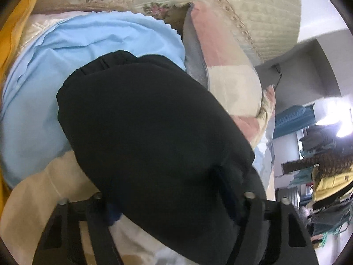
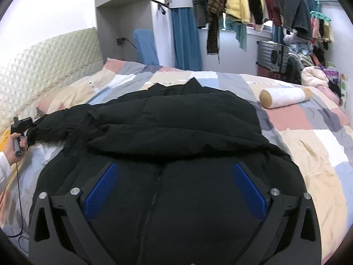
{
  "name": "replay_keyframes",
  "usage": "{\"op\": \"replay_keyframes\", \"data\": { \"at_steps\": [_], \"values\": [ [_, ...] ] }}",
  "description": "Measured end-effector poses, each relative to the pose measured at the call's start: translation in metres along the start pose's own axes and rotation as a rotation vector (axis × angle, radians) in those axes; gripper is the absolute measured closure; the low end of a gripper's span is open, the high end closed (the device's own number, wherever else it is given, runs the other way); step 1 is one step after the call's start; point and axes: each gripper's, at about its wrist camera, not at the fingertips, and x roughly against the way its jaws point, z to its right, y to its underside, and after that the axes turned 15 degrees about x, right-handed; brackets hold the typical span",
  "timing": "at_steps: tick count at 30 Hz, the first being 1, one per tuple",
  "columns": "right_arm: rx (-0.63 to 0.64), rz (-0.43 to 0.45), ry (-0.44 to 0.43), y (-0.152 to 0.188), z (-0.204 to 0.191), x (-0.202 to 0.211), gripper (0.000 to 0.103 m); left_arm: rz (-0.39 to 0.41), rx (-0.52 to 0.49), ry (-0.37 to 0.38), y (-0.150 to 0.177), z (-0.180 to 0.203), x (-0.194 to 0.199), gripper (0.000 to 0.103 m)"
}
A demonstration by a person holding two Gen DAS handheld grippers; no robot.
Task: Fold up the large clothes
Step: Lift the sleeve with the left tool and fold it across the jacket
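Observation:
A black puffer jacket lies spread on the bed, its zip running toward me in the right wrist view. My right gripper hovers over its near part, blue pads wide apart and open, holding nothing. One sleeve stretches out to the left, where a hand holds my left gripper at its end. In the left wrist view that sleeve fills the gap between the fingers of the left gripper, which is shut on it; the fabric hides most of the pads.
A patchwork quilt covers the bed, with a white bolster at the right. A light blue pillow and a patchwork pillow lie against the quilted headboard. Hanging clothes and a suitcase stand beyond the bed.

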Motion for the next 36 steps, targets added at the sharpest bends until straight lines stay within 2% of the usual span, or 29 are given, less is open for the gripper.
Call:
{"op": "replay_keyframes", "data": {
  "at_steps": [1,2,4,7,14,20,26,31,36],
  "values": [
    [-0.005,-0.005,0.012,0.001,0.002,-0.001,0.0,0.019,0.001,-0.002,-0.001,0.002,0.001,0.051],
    [-0.009,-0.008,0.019,0.0,0.004,-0.001,0.0,0.034,-0.006,-0.008,-0.001,0.005,0.003,0.057],
    [-0.025,-0.019,0.033,0.001,0.01,-0.002,0.0,0.063,-0.038,-0.029,0.001,0.015,0.009,0.076],
    [-0.034,-0.027,0.051,0.002,0.017,0.0,0.0,0.108,-0.059,-0.029,0.007,0.033,0.027,0.09],
    [-0.025,-0.004,0.078,0.0,0.027,0.02,0.0,0.263,-0.286,-0.047,0.047,0.104,0.09,0.094],
    [-0.03,0.026,0.07,0.001,0.039,0.037,0.0,0.365,-0.438,-0.059,0.1,0.159,0.153,0.094],
    [-0.002,0.013,0.016,0.007,0.037,0.04,0.0,0.383,-0.476,0.02,0.159,0.205,0.203,0.094],
    [-0.009,0.036,-0.012,0.004,0.039,0.053,0.0,0.421,-0.585,0.008,0.21,0.244,0.227,0.094],
    [0.014,0.07,0.013,0.0,0.043,0.065,0.0,0.446,-0.716,0.007,0.272,0.285,0.241,0.094]
  ]
}}
